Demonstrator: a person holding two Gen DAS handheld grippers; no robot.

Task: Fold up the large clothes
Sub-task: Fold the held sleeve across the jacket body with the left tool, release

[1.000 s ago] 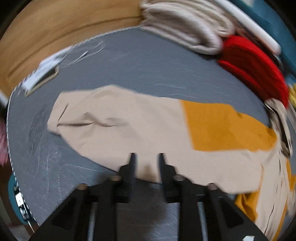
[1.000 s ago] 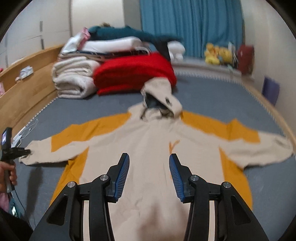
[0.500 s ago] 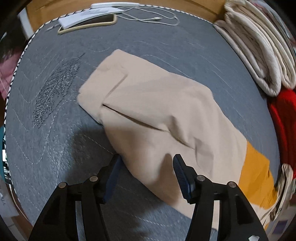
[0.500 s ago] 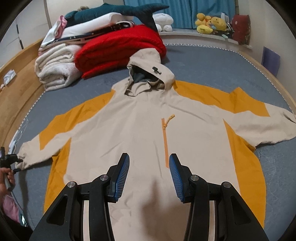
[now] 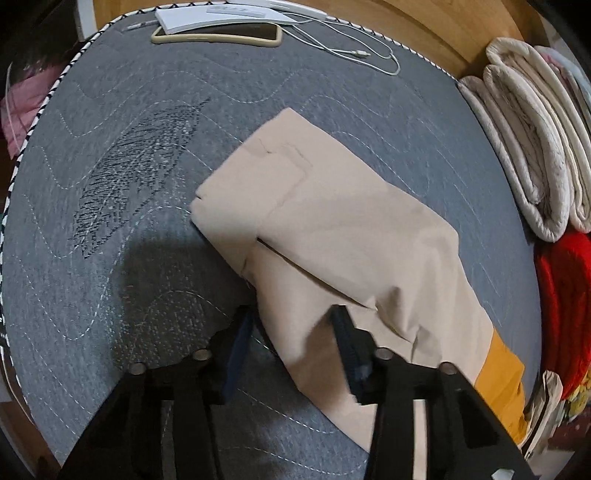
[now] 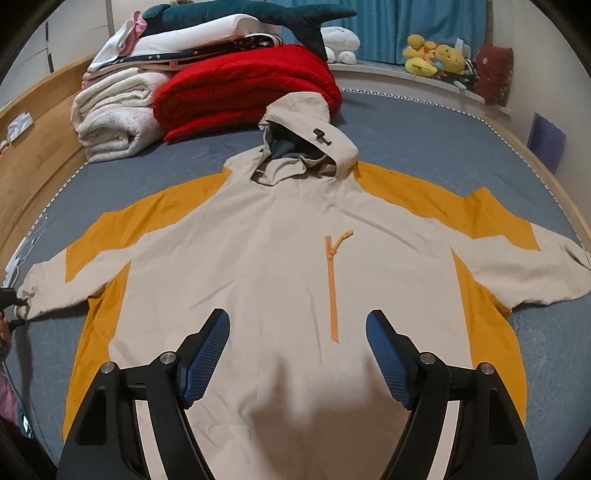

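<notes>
Since the earlier frames both grippers have come down closer to the jacket (image 6: 280,266), and the left one has travelled along the sleeve (image 5: 332,236) toward the cuff. Left gripper (image 5: 291,325): its jaws have just been closing, with the lower edge of the sleeve between them; whether the pads already press the cloth I cannot tell. Right gripper (image 6: 297,332): its jaws have just been opening and now stand wide apart above the jacket's lower front, pinching nothing. The jacket lies flat, face up, on the grey bed (image 6: 443,147), sleeves spread to both sides, hood (image 6: 306,140) toward the red blanket (image 6: 243,88). Beyond the sleeve's cuff lie a phone (image 5: 218,34) and a white cable (image 5: 362,53). Beside the red blanket is a white folded blanket (image 6: 110,114).
</notes>
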